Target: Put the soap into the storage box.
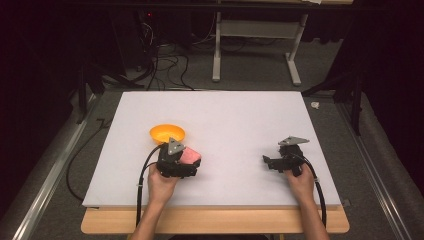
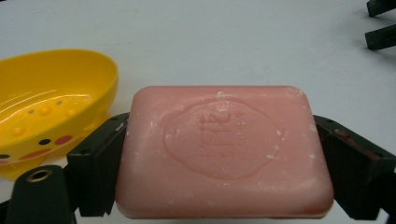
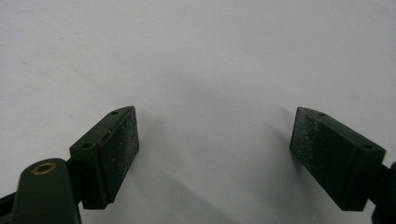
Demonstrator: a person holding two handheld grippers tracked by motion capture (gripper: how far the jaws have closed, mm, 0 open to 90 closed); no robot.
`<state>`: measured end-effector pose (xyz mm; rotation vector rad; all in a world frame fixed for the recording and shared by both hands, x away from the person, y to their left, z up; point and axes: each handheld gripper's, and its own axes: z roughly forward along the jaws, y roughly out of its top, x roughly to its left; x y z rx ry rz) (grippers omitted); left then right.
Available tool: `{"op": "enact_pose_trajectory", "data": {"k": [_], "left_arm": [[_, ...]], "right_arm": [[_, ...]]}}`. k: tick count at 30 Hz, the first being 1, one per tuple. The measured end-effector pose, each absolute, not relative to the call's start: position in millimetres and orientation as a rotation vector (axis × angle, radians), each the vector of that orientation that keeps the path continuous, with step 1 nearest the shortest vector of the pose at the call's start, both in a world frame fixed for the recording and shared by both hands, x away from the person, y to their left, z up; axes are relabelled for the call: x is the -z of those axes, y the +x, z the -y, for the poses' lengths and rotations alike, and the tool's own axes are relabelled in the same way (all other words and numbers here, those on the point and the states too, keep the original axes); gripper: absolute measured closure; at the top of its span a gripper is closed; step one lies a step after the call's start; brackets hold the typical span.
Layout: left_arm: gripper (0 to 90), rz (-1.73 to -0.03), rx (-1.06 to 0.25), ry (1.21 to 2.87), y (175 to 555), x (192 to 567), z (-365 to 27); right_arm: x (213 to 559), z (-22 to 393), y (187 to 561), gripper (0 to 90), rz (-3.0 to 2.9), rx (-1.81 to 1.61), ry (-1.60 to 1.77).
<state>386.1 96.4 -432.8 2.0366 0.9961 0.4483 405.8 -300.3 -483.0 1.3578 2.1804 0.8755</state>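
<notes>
**Two Grippers, One Load: Soap Bar Clamped in the Left**

Two grippers work over the white table (image 1: 240, 115). The left gripper (image 1: 181, 164), at lower left of centre in the high view, is clenched on a pink soap bar (image 2: 224, 149) — its jaws press the two short ends, and the stamped broad face points at the camera. A yellow soap dish (image 2: 46, 107) sits at the left edge of the left gripper view, just beside the bar and apart from it. The right gripper (image 3: 215, 154) stands released, jaws spread wide over bare table, at lower right of the high view.

Handling, as a judgement: the bar looks stiff and fairly dense, with a smooth, possibly slick surface that dents under hard pressure. Grip across the flat ends, as here — rounded corners offer poorer purchase. Pale scuffs suggest the edges chip.
</notes>
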Motion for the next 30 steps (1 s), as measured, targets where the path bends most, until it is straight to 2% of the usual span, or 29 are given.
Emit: {"op": "enact_pose_trajectory", "data": {"k": [30], "left_arm": [[13.6, -1.092, -0.497, 1.968, 393.5, 423.3, -126.8]], "right_arm": [[483.0, 300.3, 405.8, 16.3, -2.18, -0.876, 1.358]]}}
